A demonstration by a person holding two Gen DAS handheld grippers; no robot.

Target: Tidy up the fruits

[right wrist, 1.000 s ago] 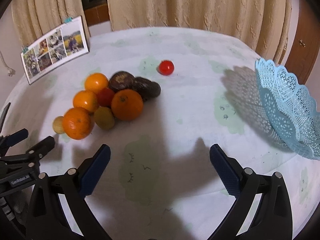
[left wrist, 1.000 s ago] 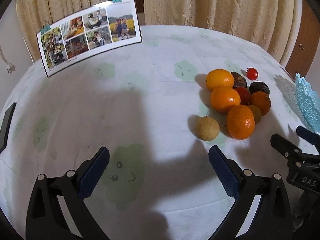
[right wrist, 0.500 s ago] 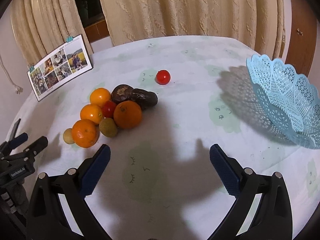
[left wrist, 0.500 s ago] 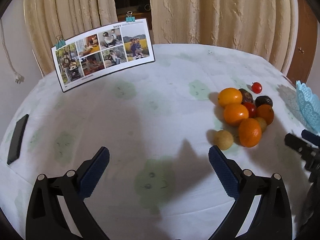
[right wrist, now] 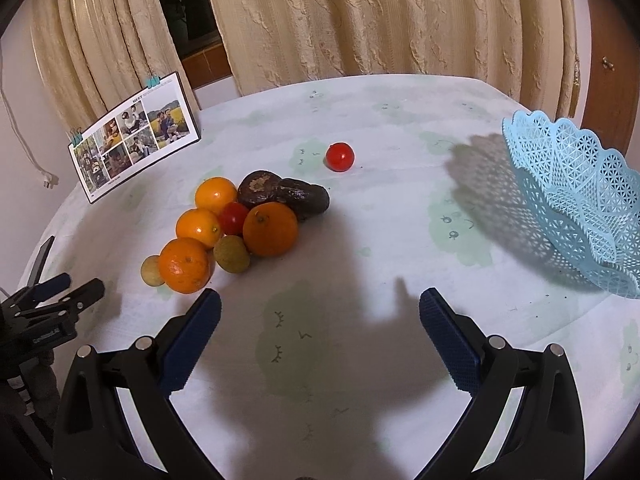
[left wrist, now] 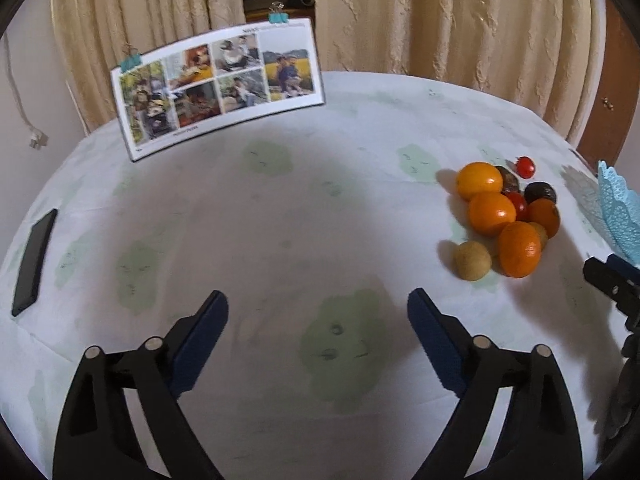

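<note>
Fruit point(right wrist: 236, 228) lay in a tight heap on the table, untouched by either claw. The left claw point(left wrist: 318, 320) hung over bare cloth with its jaws apart and nothing between them; they had just been closing a little, though the gap was wide. The right claw point(right wrist: 320, 312) stood wide as well, empty, above a green patch of the tablecloth point(right wrist: 360, 240).

Just beyond the right claw's left finger sat the nearest orange point(right wrist: 185, 266), with a small tan round fruit point(right wrist: 152, 271) touching it on the far-left side and another tan one point(right wrist: 232, 254) on its right. Behind these the heap held three more oranges, a red tomato point(right wrist: 233, 218) wedged in the middle, and two dark wrinkled fruits point(right wrist: 280, 194) at the back — all pressed against one another. A second tomato point(right wrist: 340, 156) sat alone, apart from the heap, farther back on the table.

Well to the right, a light blue lattice basket point(right wrist: 580, 200) rested near the table's edge, with no fruit visible in it from this angle. At the far left a photo calendar point(left wrist: 218, 88) stood upright, held by small clips, before cream curtains point(right wrist: 360, 20). A dark phone point(left wrist: 34, 262) lay flat near the left edge — well away from everything else.
</note>
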